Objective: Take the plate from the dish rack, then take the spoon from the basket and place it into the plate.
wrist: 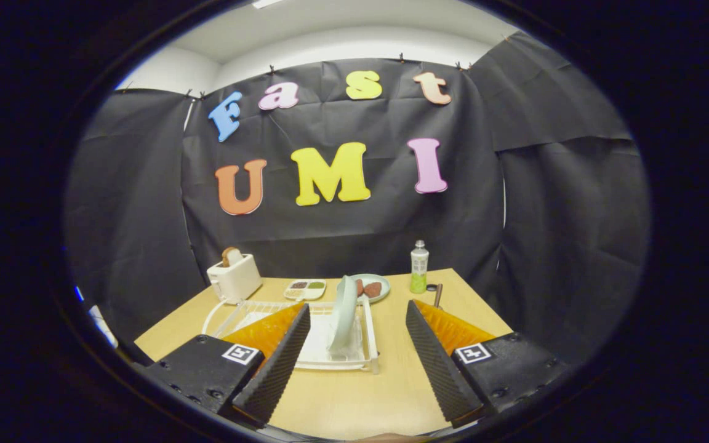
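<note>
Going from the left, we see a white toaster (234, 278) with a slice of brown bread (230, 255) sticking out of its slot, standing at the far left corner of the light wooden table (354, 394). Just right of it, farther back, lies a small white divided dish (305, 288) with dark and green fillings. In front of these sits the white wire dish rack (250, 311) on its white tray, and a pale green round plate (343, 314) stands upright on edge in the rack's right part. Behind the plate we find a second pale plate (382, 284) lying flat with reddish-brown pieces of food on it. Farther right stands a small clear bottle with a white cap and green drink (418, 266), and beside it a brown-handled utensil (437, 296) lies on the table; we cannot tell whether it is the spoon.

Our gripper (357, 360) hovers above the near table with its jaws spread wide and holding nothing. The upright plate stands just ahead of them, nearer the left finger, and touches neither.
</note>
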A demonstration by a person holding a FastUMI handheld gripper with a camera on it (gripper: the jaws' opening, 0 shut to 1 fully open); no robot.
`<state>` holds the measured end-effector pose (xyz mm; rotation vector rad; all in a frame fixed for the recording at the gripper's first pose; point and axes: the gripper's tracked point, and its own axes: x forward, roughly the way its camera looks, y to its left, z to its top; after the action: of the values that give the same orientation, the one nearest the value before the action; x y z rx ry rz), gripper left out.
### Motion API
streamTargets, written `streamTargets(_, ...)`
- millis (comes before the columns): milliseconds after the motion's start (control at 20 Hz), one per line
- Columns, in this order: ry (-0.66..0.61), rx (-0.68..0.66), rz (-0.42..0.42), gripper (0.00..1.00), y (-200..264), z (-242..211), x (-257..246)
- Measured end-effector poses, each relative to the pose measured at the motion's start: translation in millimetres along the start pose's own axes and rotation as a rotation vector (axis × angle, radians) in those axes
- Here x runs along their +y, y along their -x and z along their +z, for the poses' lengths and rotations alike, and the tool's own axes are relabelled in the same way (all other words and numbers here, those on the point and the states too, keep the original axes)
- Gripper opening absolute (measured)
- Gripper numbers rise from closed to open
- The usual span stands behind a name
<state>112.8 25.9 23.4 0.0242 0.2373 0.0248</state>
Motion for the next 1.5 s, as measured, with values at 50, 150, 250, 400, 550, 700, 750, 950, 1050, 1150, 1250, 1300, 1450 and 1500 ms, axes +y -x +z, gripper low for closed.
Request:
streamTargets(50,-0.002,0.007,-0.006,1.00,-11,10,2)
streamTargets(150,0.005,0.066,-0.024,0.99,-34,21,4)
streamTargets(250,0.031,0.122,-0.045,0.98,-60,33,11)
streamTargets(400,0.119,0.210,-0.080,0.95,-98,48,21)
streamTargets(550,0.192,0.324,-0.133,0.95,-137,51,29)
streamTargets(700,0.280,0.413,-0.186,0.92,-166,52,35)
streamTargets(750,0.298,0.446,-0.199,0.92,-174,49,36)
streamTargets(950,0.335,0.562,-0.323,0.92,-201,36,26)
streamTargets(1050,0.345,0.614,-0.362,0.90,-211,29,23)
streamTargets(1150,0.350,0.664,-0.405,0.89,-223,19,14)
streamTargets(1250,0.365,0.694,-0.463,0.86,-232,16,0)
streamTargets(1300,0.364,0.706,-0.471,0.82,-237,14,-3)
streamTargets(1450,0.370,0.742,-0.451,0.69,-242,6,0)
streamTargets(1500,0.364,0.778,-0.450,0.64,-240,-1,-3)
